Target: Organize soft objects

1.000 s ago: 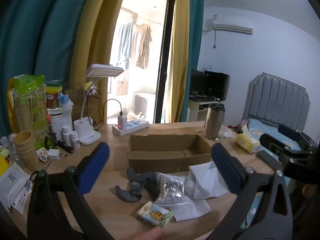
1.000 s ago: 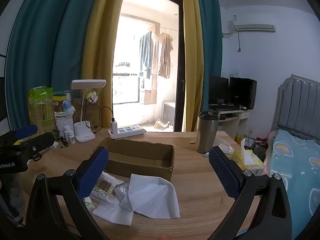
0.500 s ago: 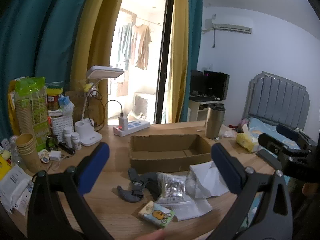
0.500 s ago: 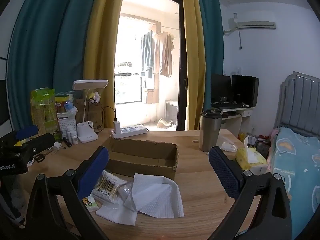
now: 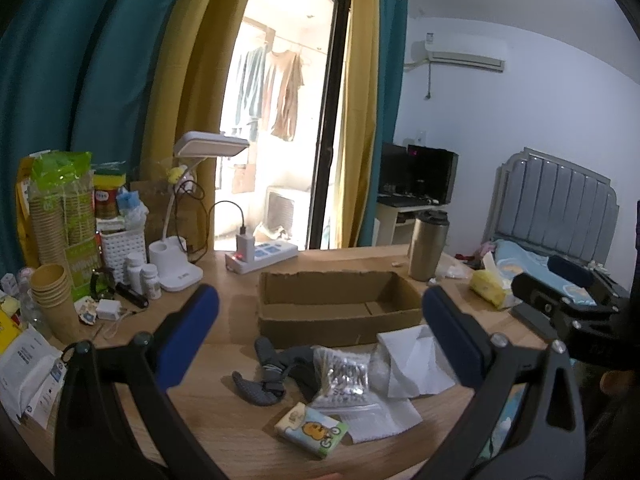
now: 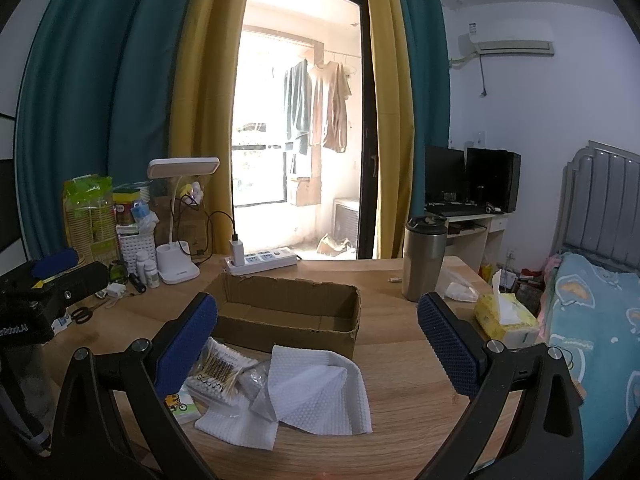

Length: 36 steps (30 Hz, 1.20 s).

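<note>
Near the front edge of the table (image 5: 224, 408), just in front of the open cardboard box (image 5: 336, 312), lies the small heap to be sorted: a dark grey sock (image 5: 276, 372), a clear bag of cotton swabs (image 6: 218, 372), a little tissue pack with a cartoon duck (image 5: 311, 430) and two white paper towels (image 6: 316, 392). All of it looks light and limp — the sock should bunch under a pinch at its middle, and the towels will likely drape and drag, so a hold on a raised fold seems safer than an edge. The swab bag looks slick; I'd take it across its filled part. The tissue pack is squashy, best gripped across its short sides.

The left claw (image 5: 320, 336) and the right claw (image 6: 318, 332) both hang spread wide above the heap, holding nothing.

Compared with a second ago, hardly anything differs — both views have only drifted slightly, and the heap lies just as it did.
</note>
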Each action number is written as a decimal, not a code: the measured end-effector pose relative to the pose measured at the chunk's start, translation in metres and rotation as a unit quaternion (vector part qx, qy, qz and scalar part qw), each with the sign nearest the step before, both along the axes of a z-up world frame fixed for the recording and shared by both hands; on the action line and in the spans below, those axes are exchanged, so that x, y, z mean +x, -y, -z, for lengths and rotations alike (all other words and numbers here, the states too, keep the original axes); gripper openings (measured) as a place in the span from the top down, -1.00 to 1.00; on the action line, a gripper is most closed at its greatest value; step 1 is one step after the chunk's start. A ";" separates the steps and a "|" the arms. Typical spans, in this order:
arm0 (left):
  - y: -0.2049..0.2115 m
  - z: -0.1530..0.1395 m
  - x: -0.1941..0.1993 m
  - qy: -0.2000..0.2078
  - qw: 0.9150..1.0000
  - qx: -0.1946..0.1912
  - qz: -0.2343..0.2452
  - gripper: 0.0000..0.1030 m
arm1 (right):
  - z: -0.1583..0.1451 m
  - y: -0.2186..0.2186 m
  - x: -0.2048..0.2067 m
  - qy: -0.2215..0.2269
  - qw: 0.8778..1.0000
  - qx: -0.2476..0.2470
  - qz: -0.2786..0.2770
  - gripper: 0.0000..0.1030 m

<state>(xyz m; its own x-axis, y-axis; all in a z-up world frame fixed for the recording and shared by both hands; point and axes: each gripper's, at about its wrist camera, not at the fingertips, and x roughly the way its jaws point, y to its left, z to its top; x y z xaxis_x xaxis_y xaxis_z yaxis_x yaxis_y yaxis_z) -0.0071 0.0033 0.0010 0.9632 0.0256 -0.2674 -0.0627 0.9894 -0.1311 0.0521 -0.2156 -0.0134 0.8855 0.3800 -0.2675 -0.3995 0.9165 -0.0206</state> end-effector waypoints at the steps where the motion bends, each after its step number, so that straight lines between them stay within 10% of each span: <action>1: 0.001 0.000 0.000 0.000 1.000 0.001 0.001 -0.99 | 0.000 0.000 0.000 0.000 1.000 0.000 0.000 -0.99; 36: 0.000 0.003 -0.005 0.001 1.000 -0.007 0.008 -0.99 | 0.003 -0.007 -0.001 -0.008 1.000 -0.002 -0.012 -0.99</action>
<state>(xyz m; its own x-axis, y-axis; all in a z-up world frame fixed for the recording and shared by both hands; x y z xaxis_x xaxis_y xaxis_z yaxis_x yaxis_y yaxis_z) -0.0120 0.0029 -0.0025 0.9639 0.0068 -0.2660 -0.0468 0.9884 -0.1443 0.0512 -0.2084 -0.0160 0.8719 0.4003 -0.2820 -0.4219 0.9065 -0.0176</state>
